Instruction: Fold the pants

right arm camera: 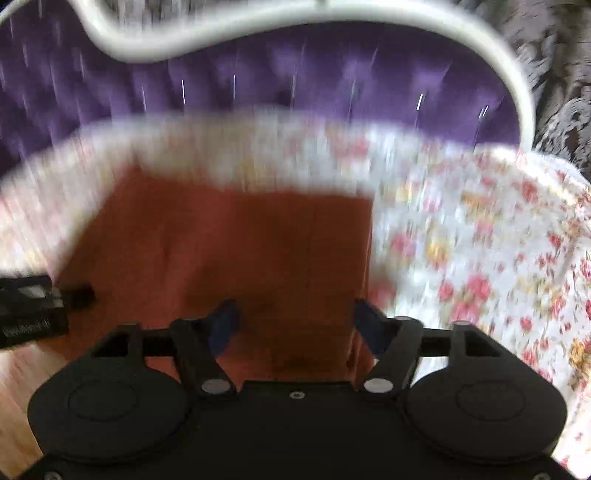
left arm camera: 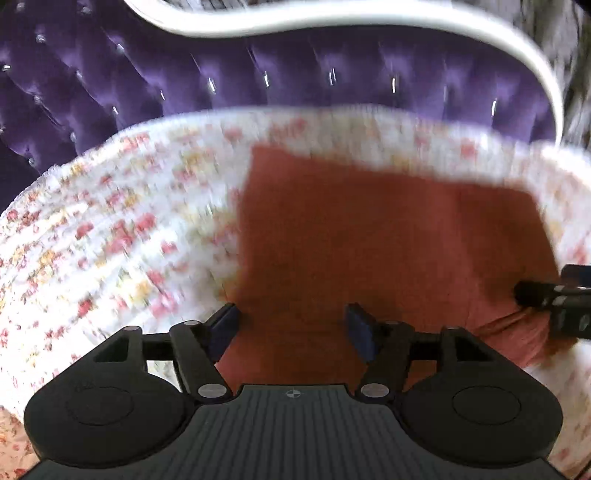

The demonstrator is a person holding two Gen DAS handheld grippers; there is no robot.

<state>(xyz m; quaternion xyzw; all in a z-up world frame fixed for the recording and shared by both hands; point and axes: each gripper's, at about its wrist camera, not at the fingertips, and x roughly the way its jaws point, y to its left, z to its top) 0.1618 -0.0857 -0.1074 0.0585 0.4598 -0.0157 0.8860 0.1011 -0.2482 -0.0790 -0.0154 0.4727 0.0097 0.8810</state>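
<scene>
Left gripper point(left arm camera: 291, 325): jaws spread wide, nothing between the pads, hanging over the near edge of the pants point(left arm camera: 369, 240). Right gripper point(right arm camera: 295, 325): likewise spread, empty, over the same cloth, nearer its right edge. Each gripper's tip shows at the side of the other's view, so the two work close together, side by side.

Pants: rust-red, lying flat on the bed as a roughly rectangular block, apparently already folded at least once. Some bunching at the near right corner in the left view, close to the right gripper's tip. Both views are blurred, so seams and layer edges cannot be made out.

Risks, as judged:
- Open pads closing on the top layer only; the fold would peel apart when lifted.
- Pads pinching the bedspread along with the pants, since it lies directly beneath and is soft.
- Uneven lift between the two grippers, skewing the fold.
- The bunched corner being pressed in as a crease.

Surface: bedspread point(left arm camera: 110, 229), white with red and yellow flowers, quilted-looking, yielding.

Room: purple tufted headboard point(left arm camera: 258, 74) with a white curved frame point(left arm camera: 332, 18) behind; dark patterned fabric at far right.
</scene>
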